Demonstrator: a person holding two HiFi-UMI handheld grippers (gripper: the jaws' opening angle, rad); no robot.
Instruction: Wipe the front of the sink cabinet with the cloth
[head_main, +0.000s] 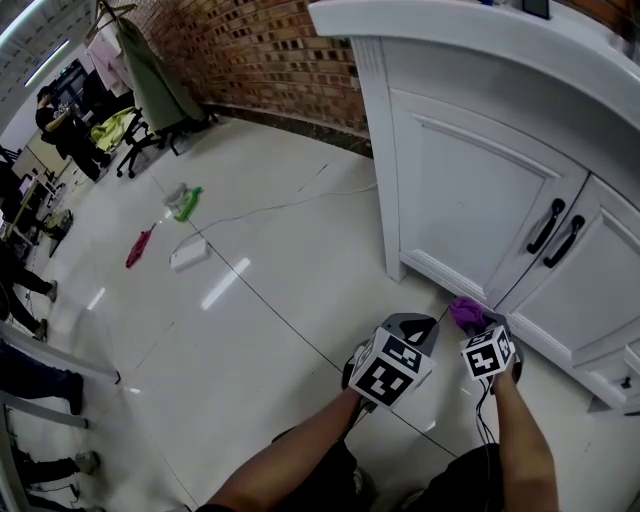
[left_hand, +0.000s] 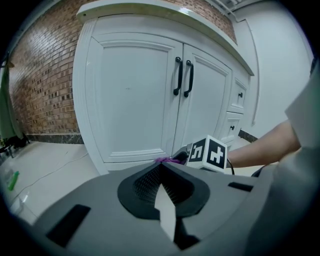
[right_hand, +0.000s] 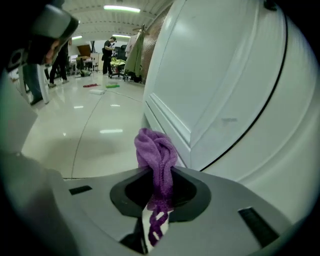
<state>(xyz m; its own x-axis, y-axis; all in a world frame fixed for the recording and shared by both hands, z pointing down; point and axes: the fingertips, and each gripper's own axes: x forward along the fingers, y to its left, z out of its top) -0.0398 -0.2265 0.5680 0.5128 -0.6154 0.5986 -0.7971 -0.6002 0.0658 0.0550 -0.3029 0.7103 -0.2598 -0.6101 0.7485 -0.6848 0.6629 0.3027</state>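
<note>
A white sink cabinet (head_main: 470, 200) with two doors and black handles (head_main: 555, 232) fills the right of the head view. My right gripper (head_main: 478, 322) is shut on a purple cloth (head_main: 466, 313), bunched at the jaws and held low by the cabinet's bottom rail. In the right gripper view the purple cloth (right_hand: 156, 156) sticks up from the jaws, close to the white cabinet door (right_hand: 225, 85). My left gripper (head_main: 420, 325) hangs just left of the right one, shut with nothing in it. The left gripper view faces the cabinet doors (left_hand: 150, 95), and the purple cloth (left_hand: 166, 160) shows beyond its jaws.
Pale glossy floor spreads to the left, with a green-capped bottle (head_main: 182, 201), a red item (head_main: 138, 248) and a white pad (head_main: 189, 254) lying on it. A thin cable (head_main: 270, 207) runs toward the cabinet. Brick wall (head_main: 260, 60) behind; chairs and people stand far left.
</note>
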